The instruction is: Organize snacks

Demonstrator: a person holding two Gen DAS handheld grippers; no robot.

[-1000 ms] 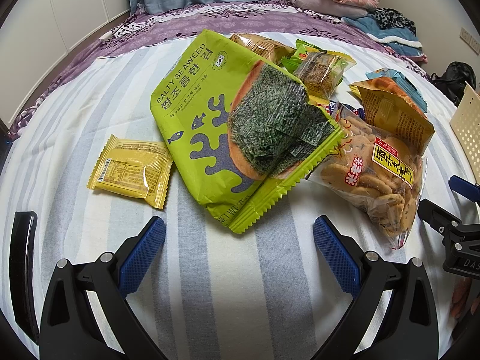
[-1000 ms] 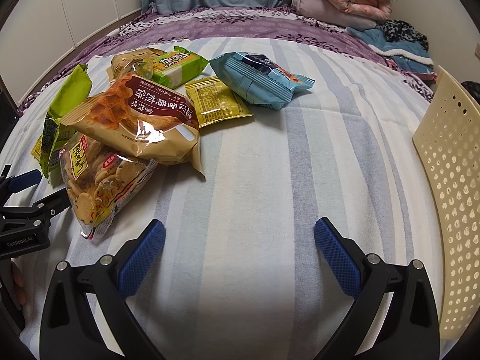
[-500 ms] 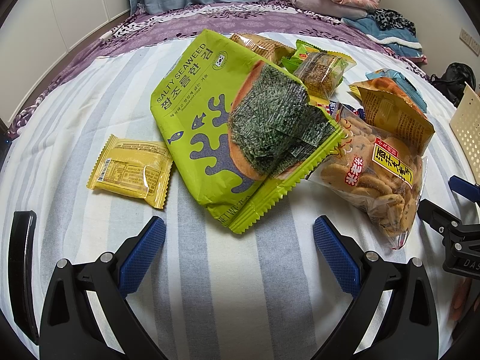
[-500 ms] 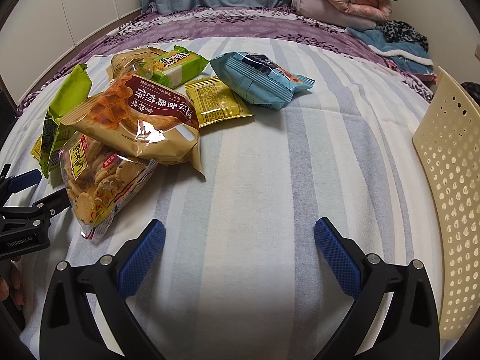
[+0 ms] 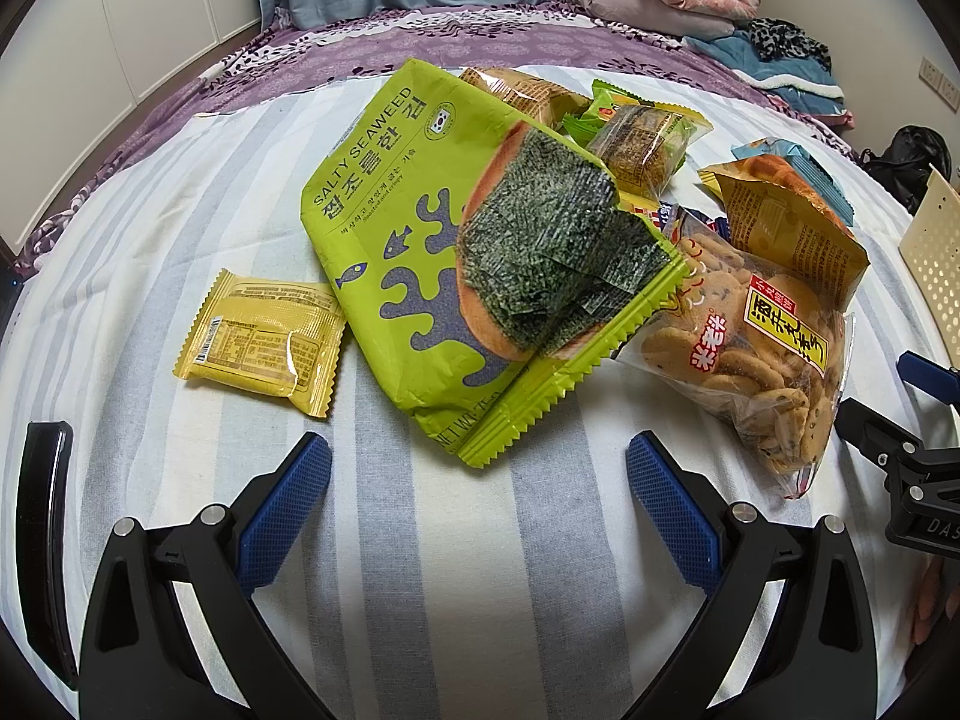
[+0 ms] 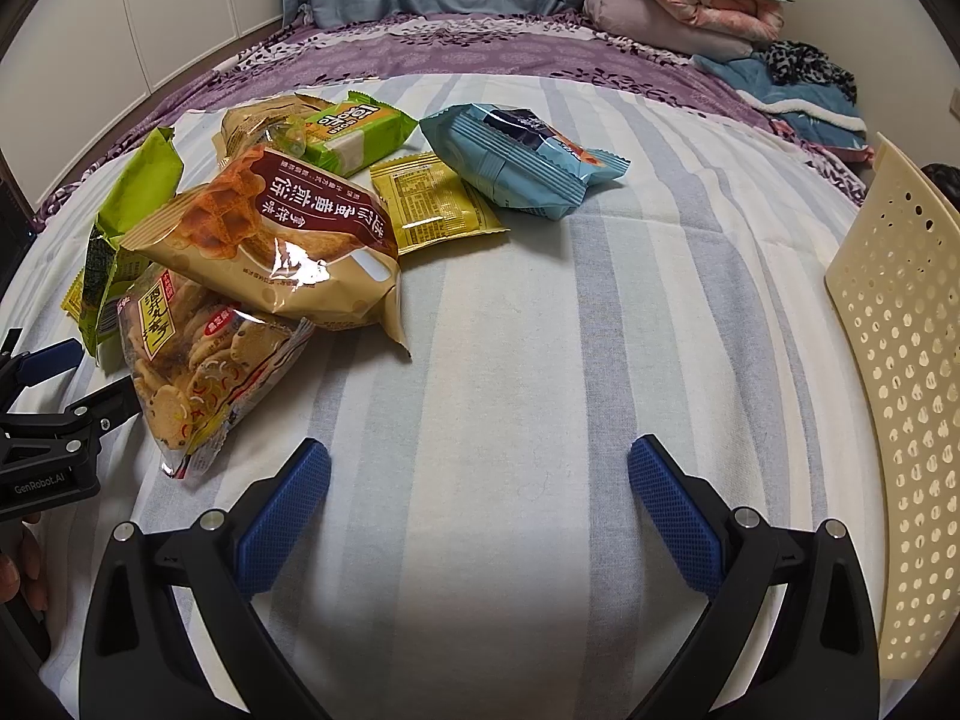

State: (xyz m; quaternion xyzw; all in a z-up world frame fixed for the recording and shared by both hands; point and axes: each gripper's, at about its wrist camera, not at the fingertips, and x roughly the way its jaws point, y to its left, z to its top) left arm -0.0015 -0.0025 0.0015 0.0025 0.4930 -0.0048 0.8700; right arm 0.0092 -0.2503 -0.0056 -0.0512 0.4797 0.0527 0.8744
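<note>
Nothing has moved since the earlier frames; both grippers sit as before, low over a striped sheet [image 6: 510, 360] on a bed.

Left wrist view: left gripper [image 5: 478, 480] at bottom centre, blue pads wide apart, holding nothing. Just above it, centre frame, lies a big green seaweed bag [image 5: 456, 276]. A small yellow packet [image 5: 261, 339] lies centre-left, touching the bag's left edge. A clear cracker bag [image 5: 762, 354] sits centre-right, its top tucked under the seaweed bag's corner. Behind it, upper right, a tan bag [image 5: 786, 222]; at upper centre a green wrapper [image 5: 645, 138]. Part of the right gripper shows at the right edge.

Right wrist view: right gripper [image 6: 479, 483] at bottom centre, pads wide apart, empty, over bare sheet. Snacks fill the upper left: tan bag [image 6: 282, 246] lying on cracker bag [image 6: 198, 372], w/ seaweed bag [image 6: 126, 222] at far left. A yellow packet [image 6: 435, 204] and a blue pack [image 6: 516, 162] lie at upper centre, touching. A cream perforated basket [image 6: 900, 396] stands at the right edge, well apart from the snacks. Folded clothes [image 6: 696, 6] at upper right.
</note>
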